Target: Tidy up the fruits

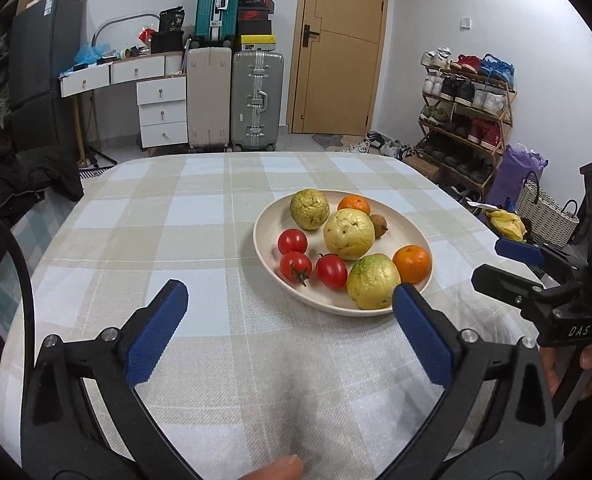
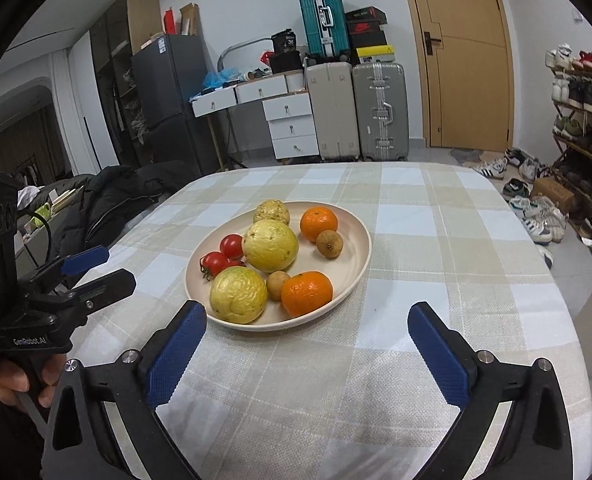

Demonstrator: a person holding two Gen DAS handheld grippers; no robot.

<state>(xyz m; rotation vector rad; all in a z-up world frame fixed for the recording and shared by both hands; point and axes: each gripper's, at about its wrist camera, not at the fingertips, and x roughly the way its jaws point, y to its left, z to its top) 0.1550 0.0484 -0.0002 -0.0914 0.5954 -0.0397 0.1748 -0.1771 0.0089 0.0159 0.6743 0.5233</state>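
Note:
A cream plate (image 1: 315, 240) (image 2: 347, 268) sits on the checked tablecloth and holds all the fruit. On it lie three yellow-green guavas (image 1: 348, 234) (image 2: 270, 245), two oranges (image 1: 411, 264) (image 2: 307, 294), three red tomatoes (image 1: 296, 266) (image 2: 214, 263) and small brown fruits (image 1: 379, 225) (image 2: 329, 243). My left gripper (image 1: 290, 291) (image 2: 116, 266) is open just short of the plate's near-left rim, with nothing between its blue pads. To the right, my right gripper (image 2: 307, 309) (image 1: 495, 262) is open before the plate's near edge, also holding nothing.
The tablecloth (image 1: 200, 208) covers a rounded table with bare cloth left of and in front of the plate. A black jacket (image 2: 112, 196) lies off the left edge. A shoe rack (image 1: 467, 120), suitcases (image 1: 256, 100) and a door stand beyond.

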